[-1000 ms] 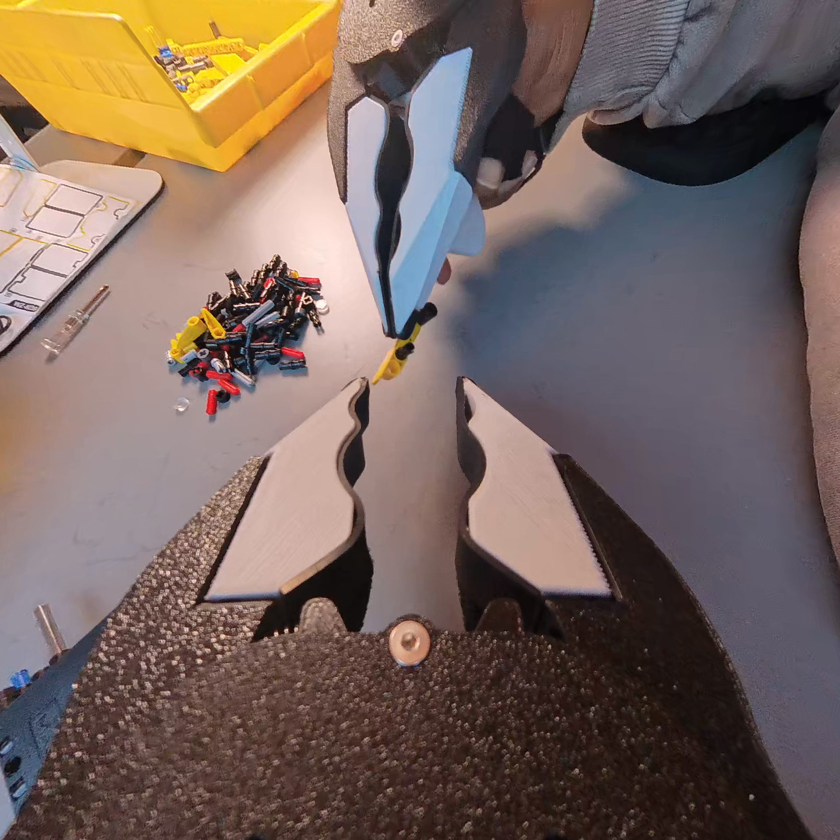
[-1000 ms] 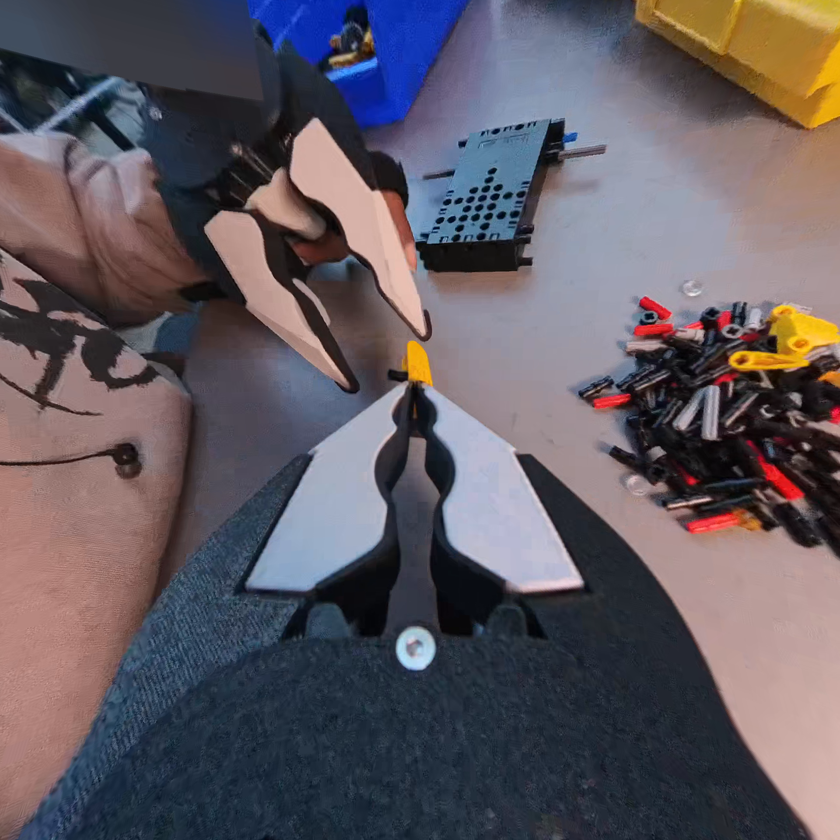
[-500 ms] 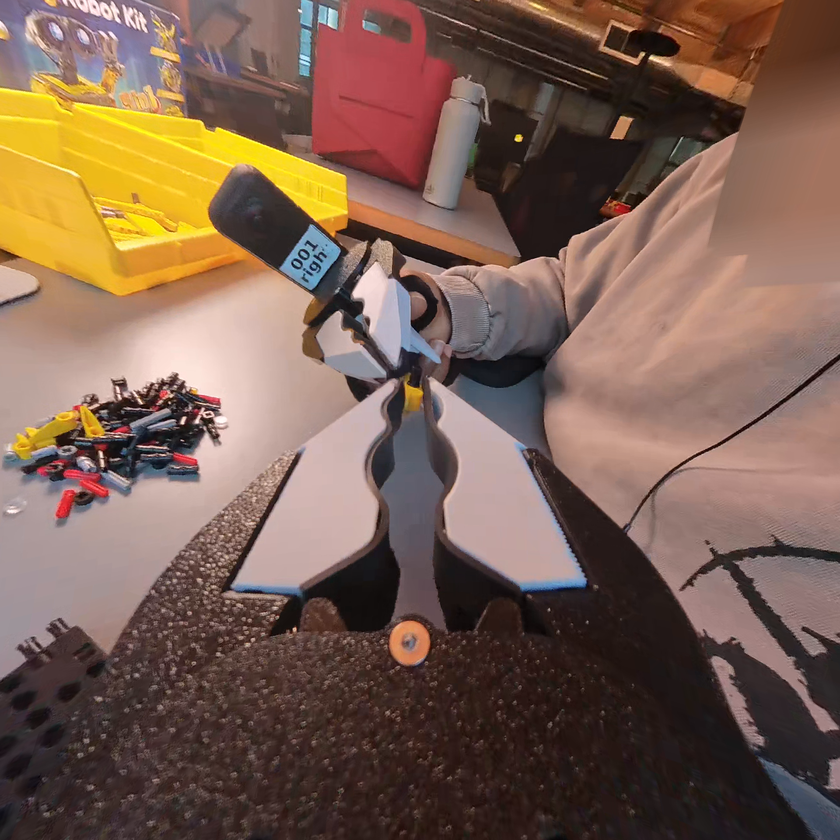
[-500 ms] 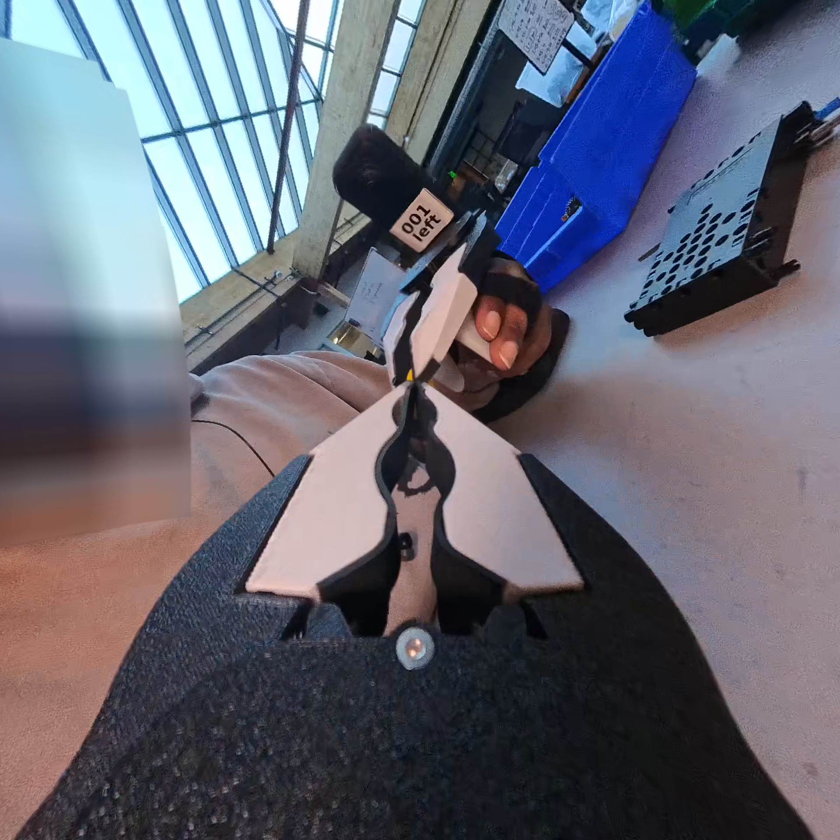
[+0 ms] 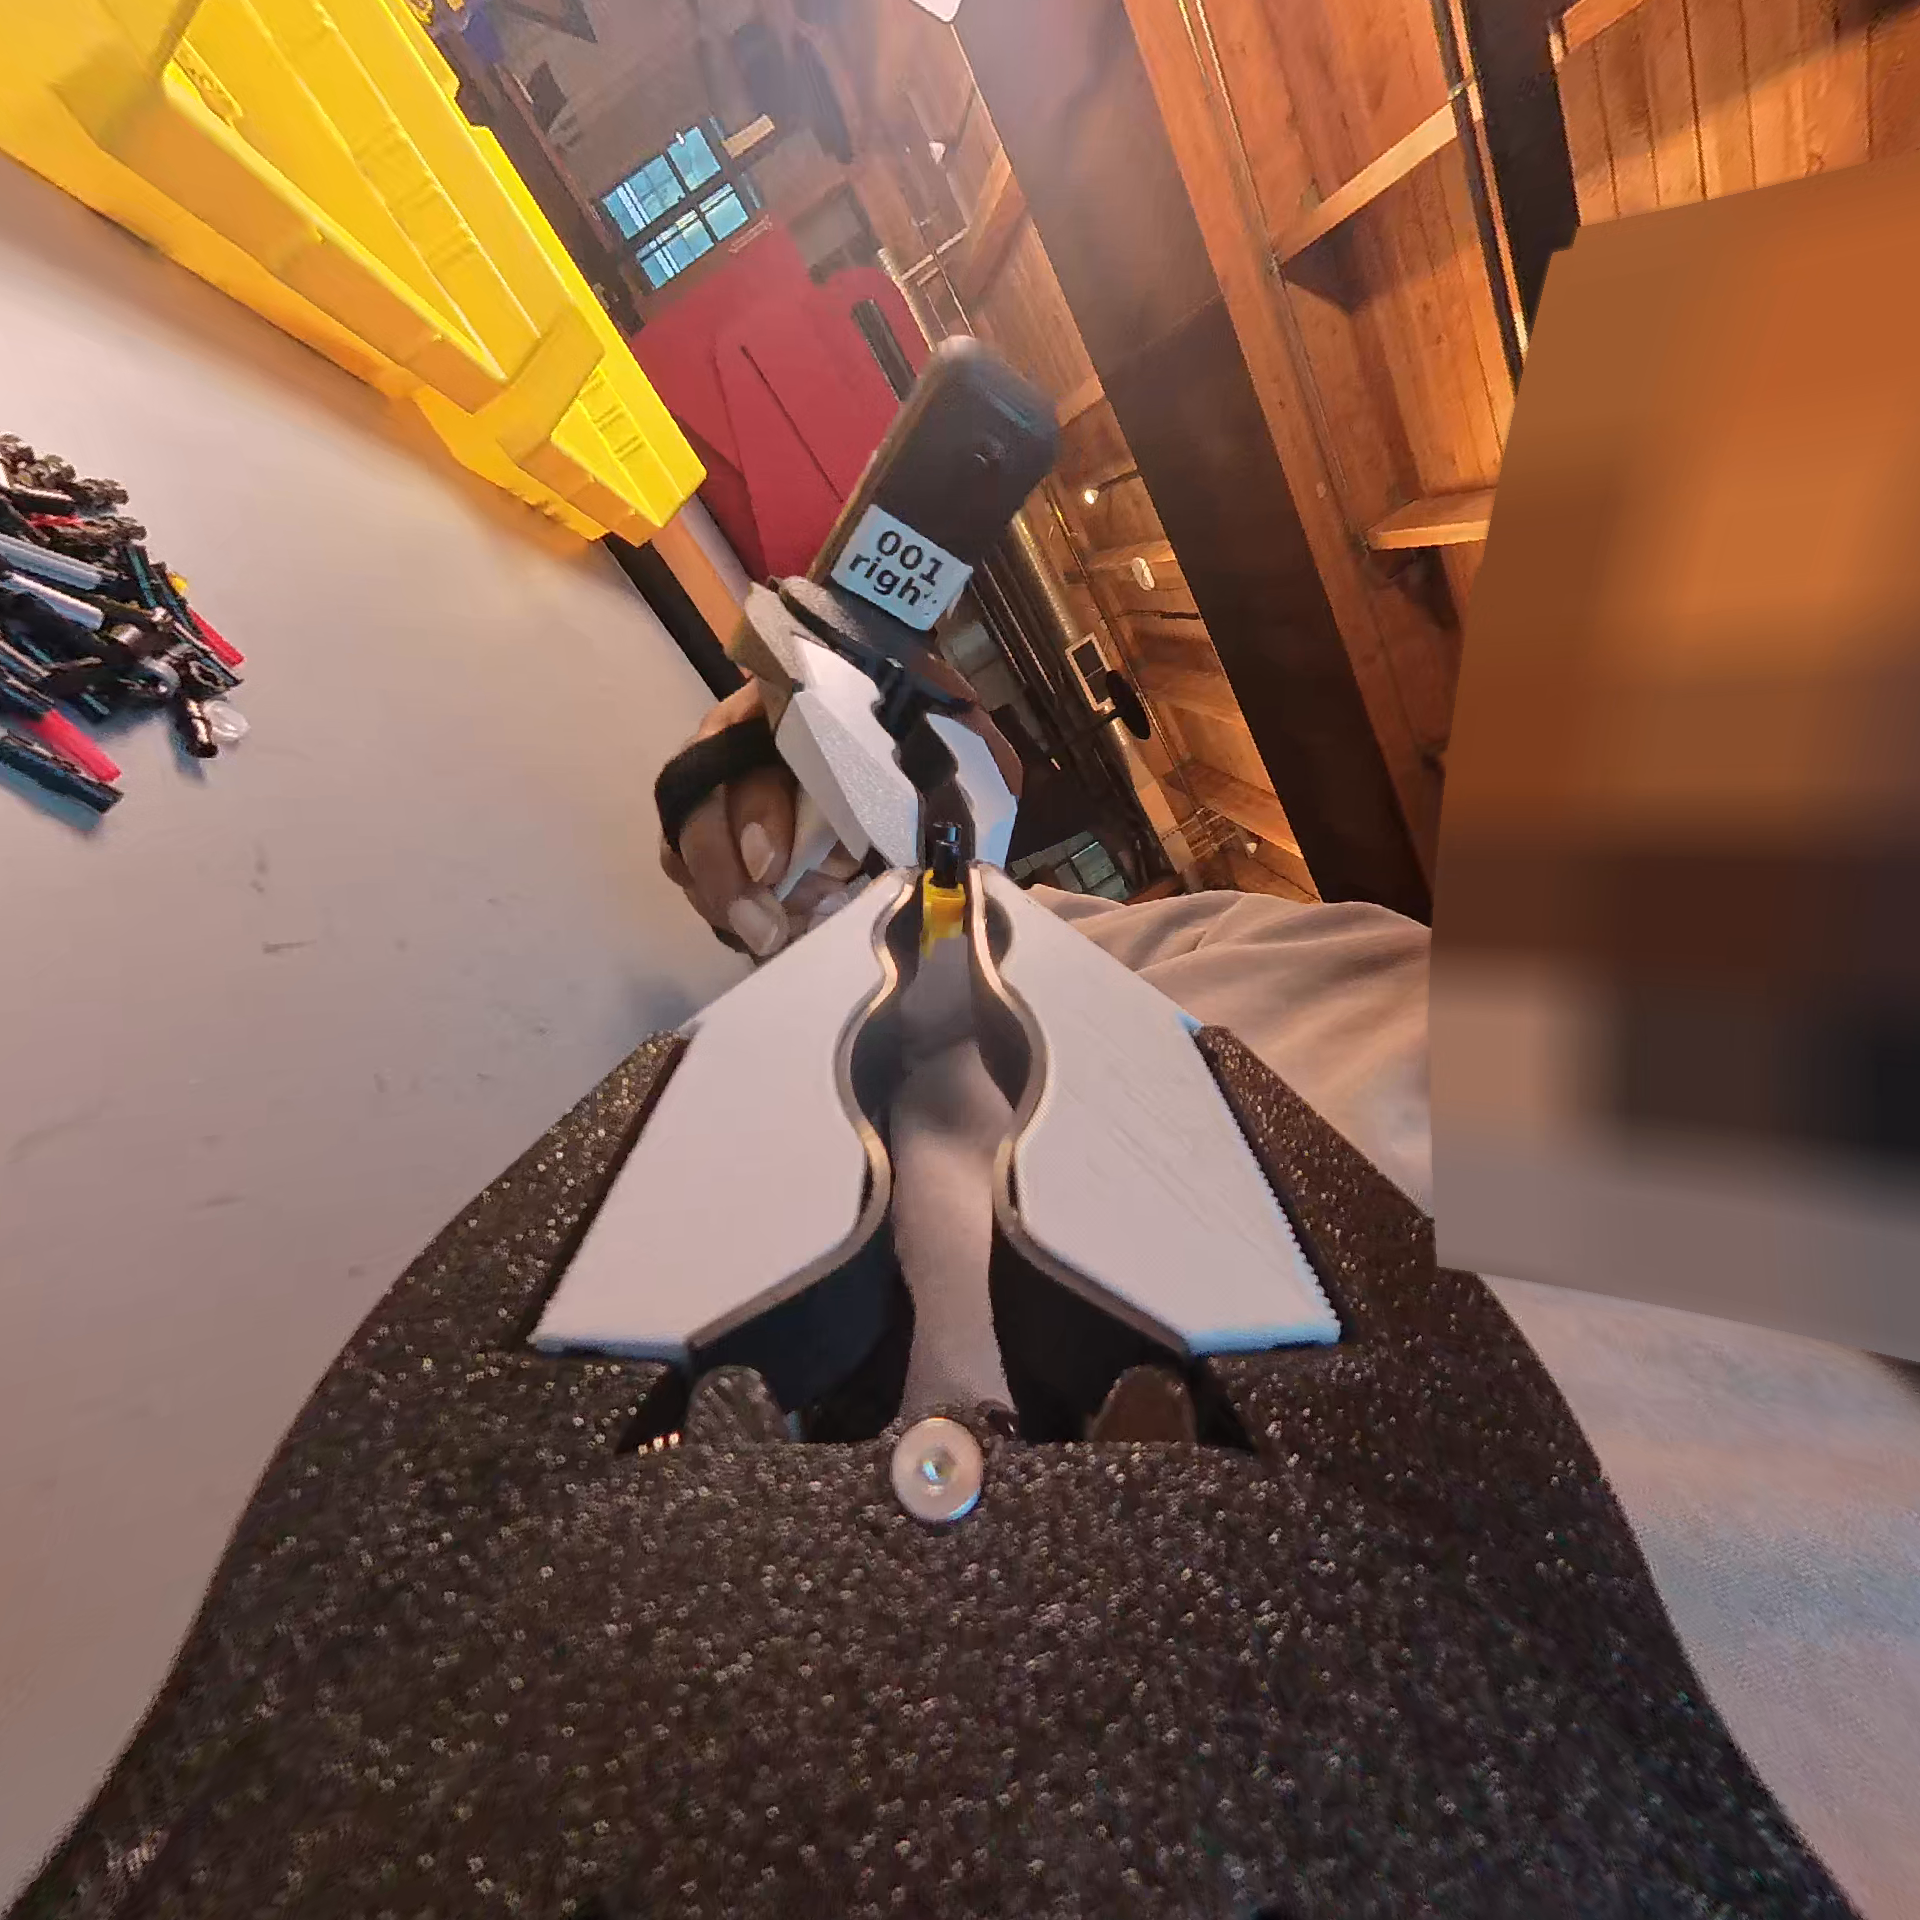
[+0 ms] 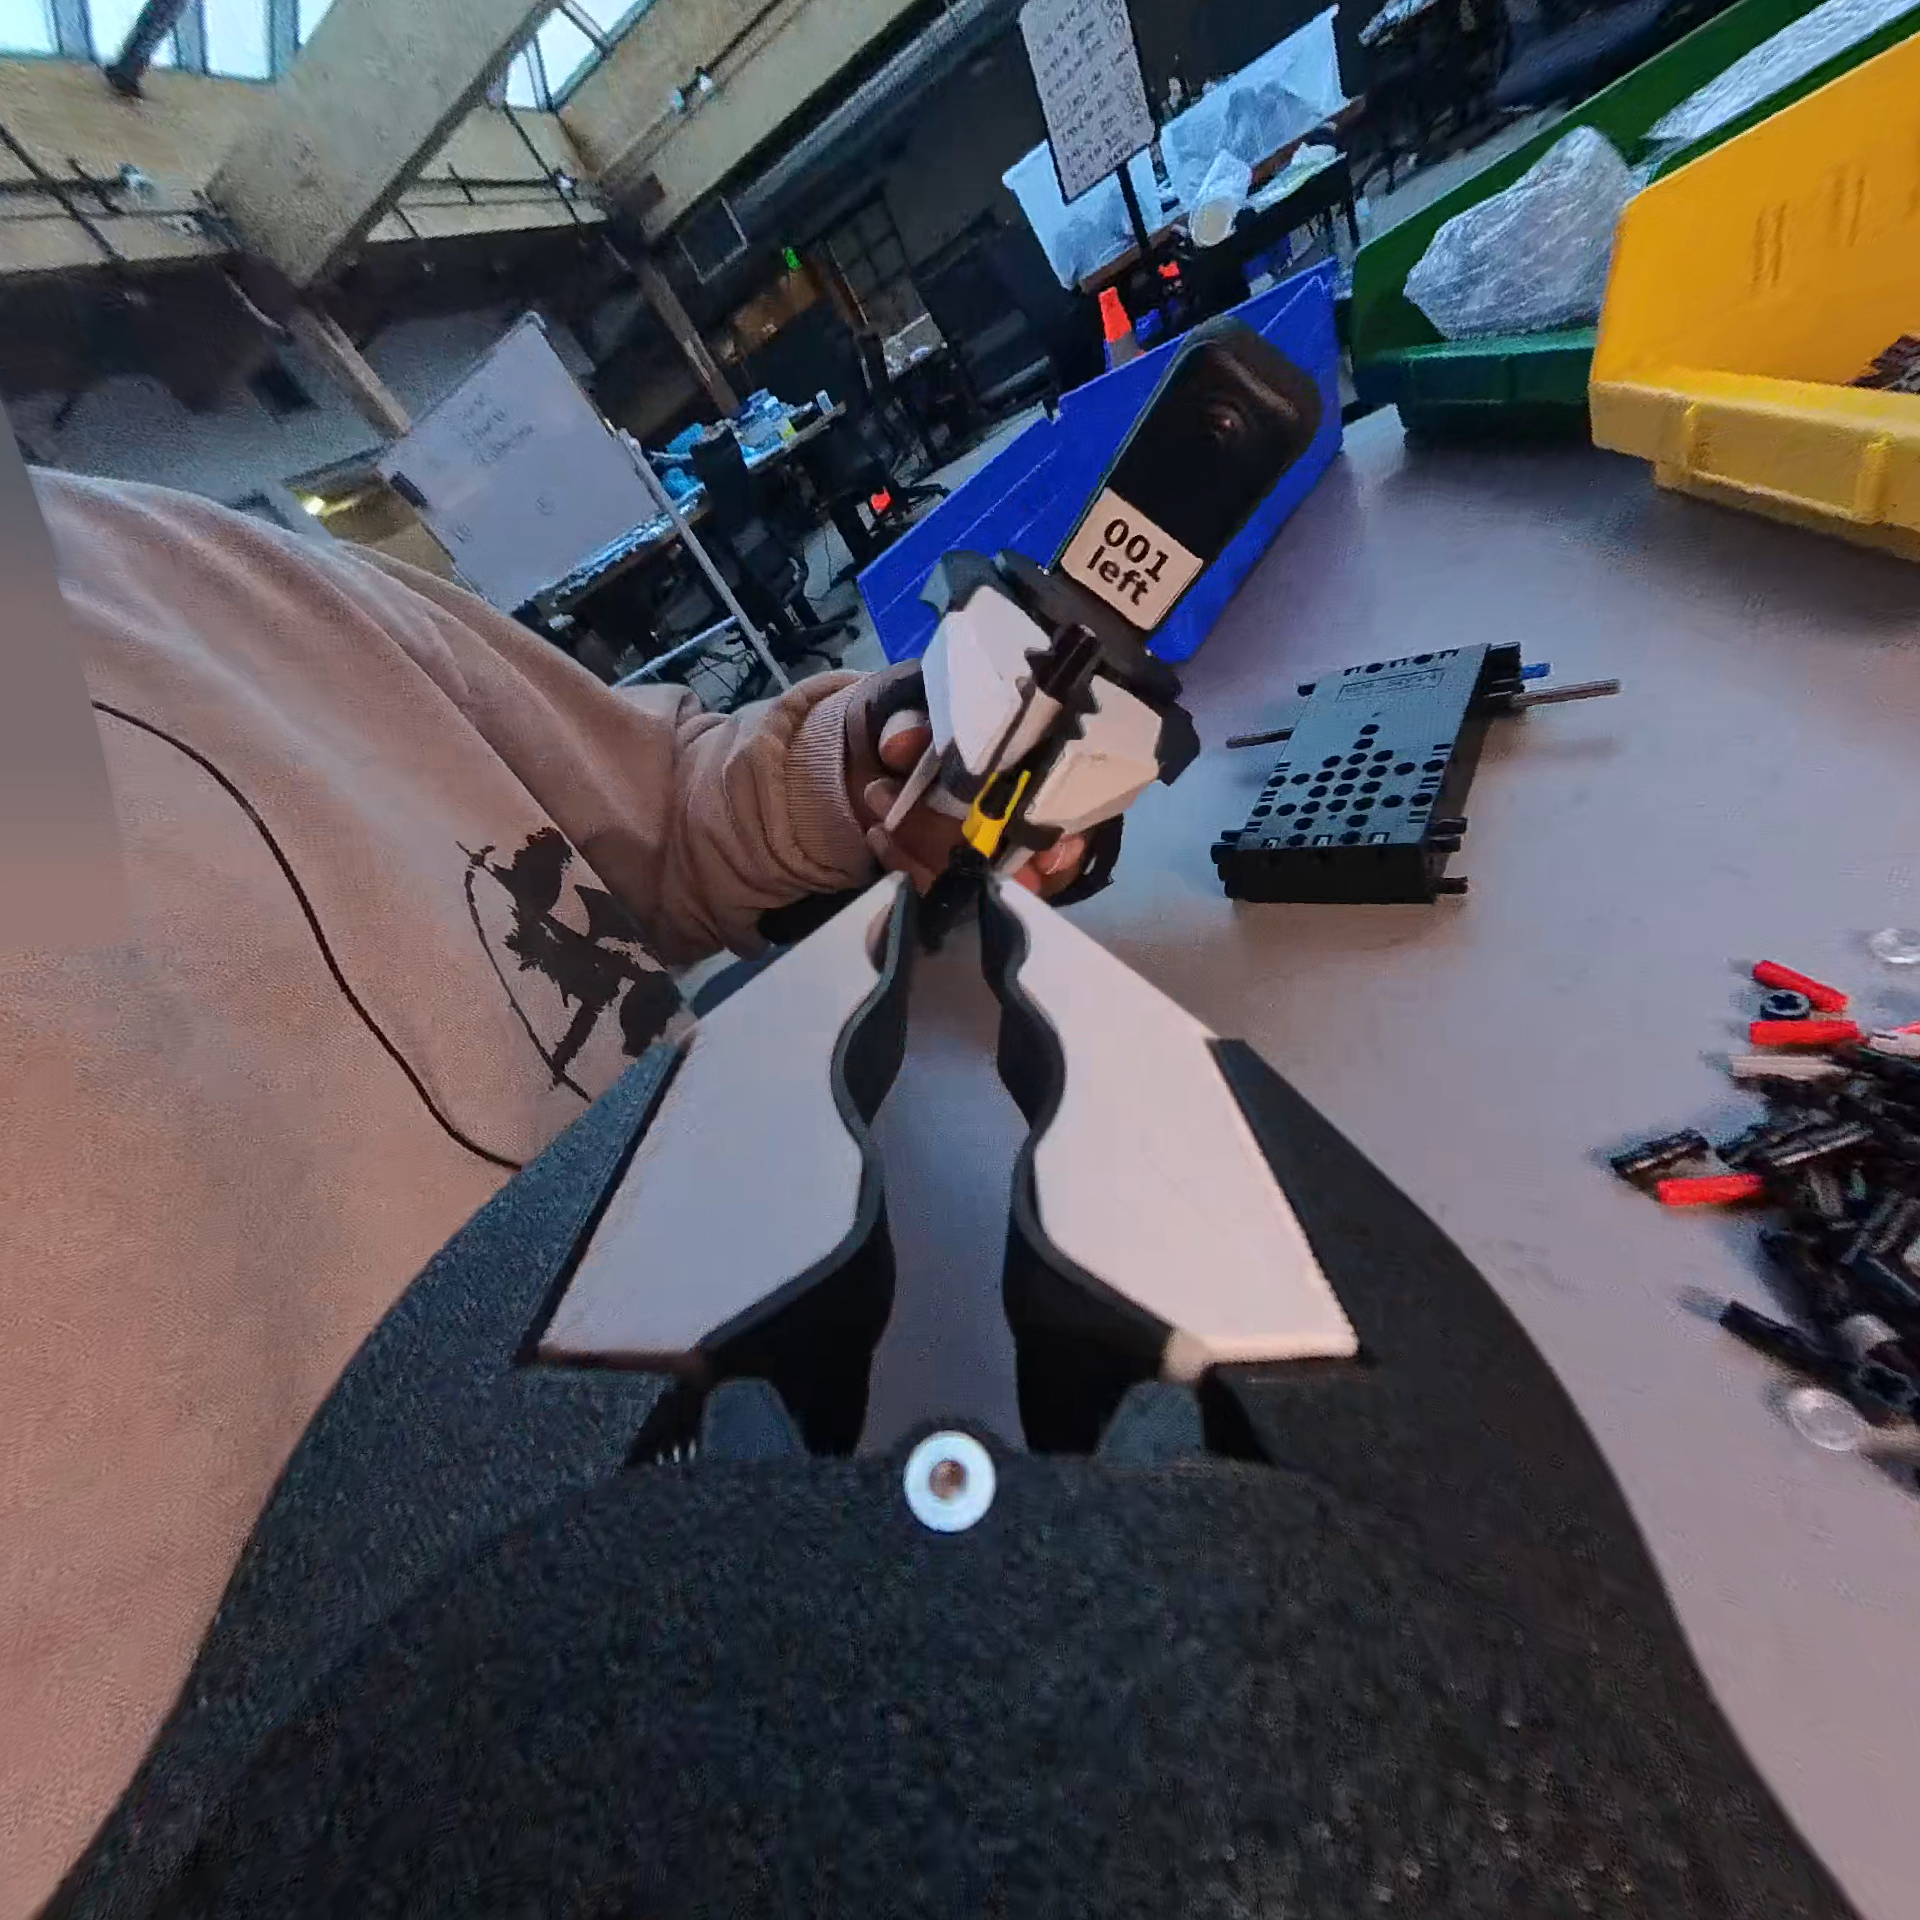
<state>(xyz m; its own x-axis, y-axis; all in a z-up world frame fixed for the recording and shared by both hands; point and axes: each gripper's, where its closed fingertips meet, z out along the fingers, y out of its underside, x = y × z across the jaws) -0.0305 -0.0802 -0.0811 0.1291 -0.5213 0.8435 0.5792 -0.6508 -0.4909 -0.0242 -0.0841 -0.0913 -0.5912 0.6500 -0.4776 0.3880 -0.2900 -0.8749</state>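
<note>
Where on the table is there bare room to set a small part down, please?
The grey table is bare between the black perforated plate and the pile of small parts, and from the plate to the yellow bin. The pile is crowded, as is the middle, where both grippers meet on a yellow piece.

A large workshop hall: skylights [image 6: 125, 31] in the upper left, a whiteboard [image 6: 520, 468] at left centre, cluttered benches [image 6: 748, 447] behind, blue bin [image 6: 1039, 499] and yellow bin [image 6: 1766, 343] on the grey table [image 6: 1558, 935], timber walls [image 5: 1299, 260] upper right.
</note>
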